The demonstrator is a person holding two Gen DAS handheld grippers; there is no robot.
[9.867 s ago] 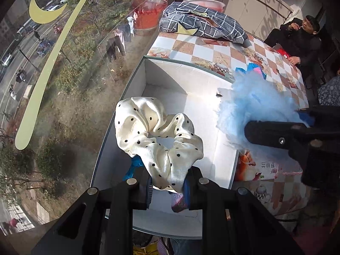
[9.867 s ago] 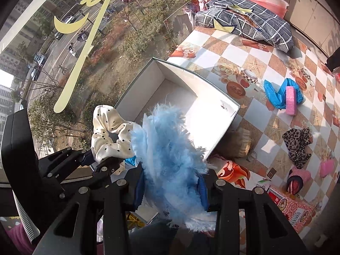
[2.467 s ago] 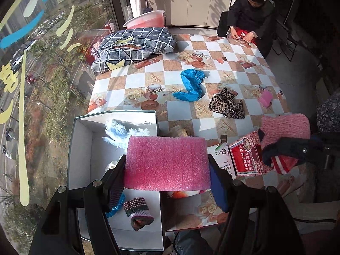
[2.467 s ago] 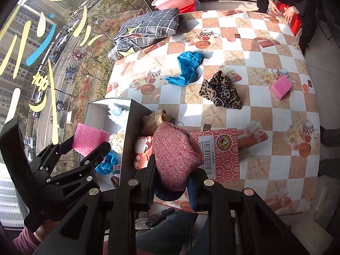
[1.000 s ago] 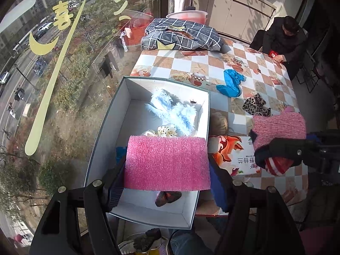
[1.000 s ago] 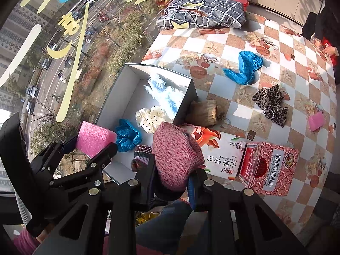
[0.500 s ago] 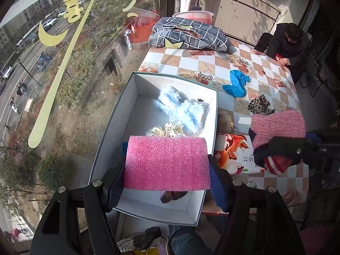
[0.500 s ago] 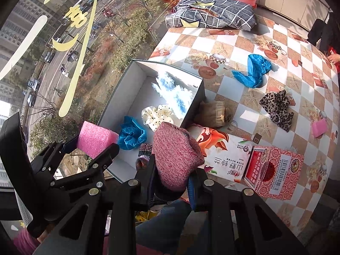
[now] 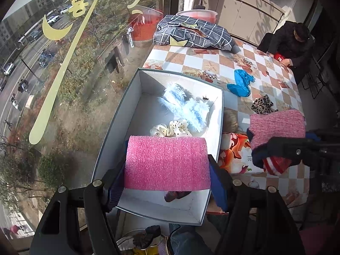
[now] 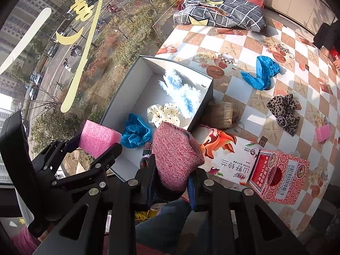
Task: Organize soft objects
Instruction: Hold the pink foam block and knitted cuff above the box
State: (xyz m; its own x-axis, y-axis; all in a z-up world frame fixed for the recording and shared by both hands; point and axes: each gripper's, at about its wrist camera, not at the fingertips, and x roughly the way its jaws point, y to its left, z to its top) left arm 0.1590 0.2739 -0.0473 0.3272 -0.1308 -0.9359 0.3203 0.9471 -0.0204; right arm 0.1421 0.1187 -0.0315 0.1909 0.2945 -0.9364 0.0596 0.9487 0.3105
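While both loads are clamped and unreleased, the change is framing: left wrist view now looks straighter down into the white box than a second ago, so the box sits more fully under the left tongs. These are clamped across the pink foam block, held above the near end of the box, not touching it. Inside: fluffy blue piece, polka-dot scrunchie, a small dark item near the front wall, partly hidden by the foam. Right wrist view: right tongs are squeezed tight on the pink knit sock, hovering over the box's near right corner and the printed flat carton; a blue crumpled piece shows in the box too. Compared with 2.5 s ago, both loads have shifted from over the desk to over the box. Judgement: drop-off is next, foam first. Leopard scrunchie, blue shoe cover, small pink block remain out on the desk, so sorting is maybe half done.
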